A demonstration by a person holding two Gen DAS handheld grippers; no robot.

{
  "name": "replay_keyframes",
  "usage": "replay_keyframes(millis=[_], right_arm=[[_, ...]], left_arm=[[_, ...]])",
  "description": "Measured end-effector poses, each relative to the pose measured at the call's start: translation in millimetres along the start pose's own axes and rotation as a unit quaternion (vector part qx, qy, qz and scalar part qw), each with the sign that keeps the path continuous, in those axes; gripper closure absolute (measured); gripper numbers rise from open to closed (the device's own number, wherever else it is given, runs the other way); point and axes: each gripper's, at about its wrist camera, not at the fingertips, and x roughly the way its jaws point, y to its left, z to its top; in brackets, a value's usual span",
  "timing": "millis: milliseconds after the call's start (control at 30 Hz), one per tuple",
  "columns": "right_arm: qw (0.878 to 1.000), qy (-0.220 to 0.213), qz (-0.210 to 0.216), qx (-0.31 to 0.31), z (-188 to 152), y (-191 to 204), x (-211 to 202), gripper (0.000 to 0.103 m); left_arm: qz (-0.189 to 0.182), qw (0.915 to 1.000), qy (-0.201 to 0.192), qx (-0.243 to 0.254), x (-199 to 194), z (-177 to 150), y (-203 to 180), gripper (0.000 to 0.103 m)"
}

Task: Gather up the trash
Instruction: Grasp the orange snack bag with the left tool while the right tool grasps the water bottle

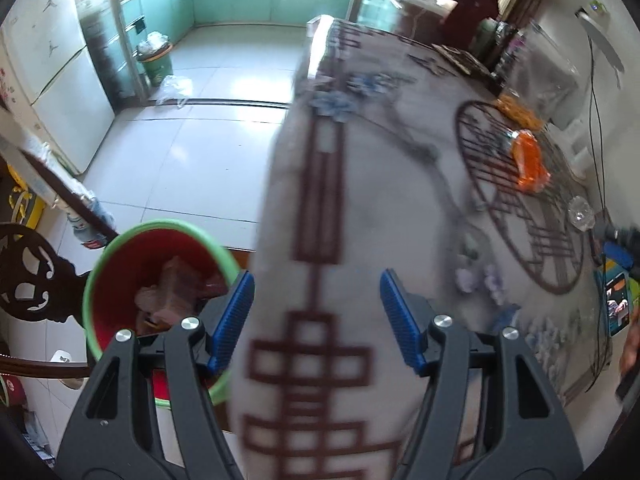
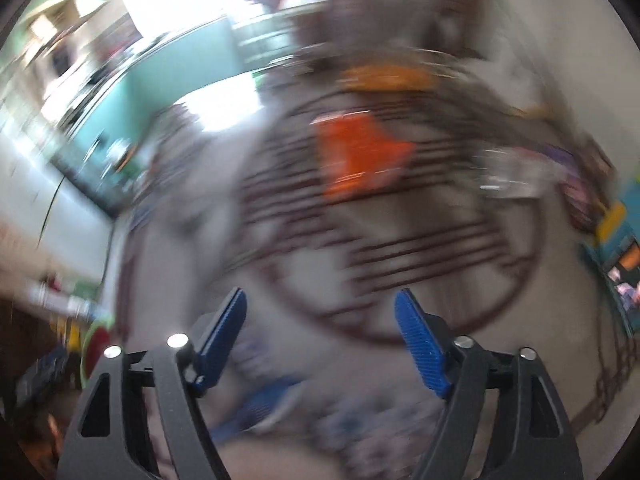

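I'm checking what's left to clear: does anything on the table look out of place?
Yes: a crumpled orange wrapper lies loose on the patterned tablecloth, with crumpled clear plastic nearby. Both look like litter. The red bin beside the table already holds scraps.

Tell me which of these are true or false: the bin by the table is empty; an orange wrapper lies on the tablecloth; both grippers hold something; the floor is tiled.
1. The bin is empty. False: the red bin with a green rim already has crumpled trash inside.
2. An orange wrapper lies on the tablecloth. True: the orange wrapper rests on the patterned tablecloth.
3. Both grippers hold something. False: the left gripper and the right gripper both stand open with nothing between the pads.
4. The floor is tiled. True: the pale tiled floor shows beside the table.
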Motion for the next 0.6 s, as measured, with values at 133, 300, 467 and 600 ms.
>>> replay_keyframes(millis=[133,300,467,600], right_arm=[[0.993,-0.021,-0.028,0.112,49,-93,15,0.020],[0.975,0.005,-0.036,0.220,100,-178,60,0.019],[0.969,0.063,-0.046,0.232,124,-203,110,0.017],[0.973,0.080,-0.028,0.215,131,-197,125,0.016]], left_arm=[[0.002,1.0000,0.004,0.006,7,4,-44,0.040],[-0.006,0.9998,0.009,0.019,18,12,-110,0.040],[-0.023,0.9991,0.011,0.033,27,26,-169,0.040],[-0.025,0.9981,0.003,0.057,36,49,-214,0.038]])
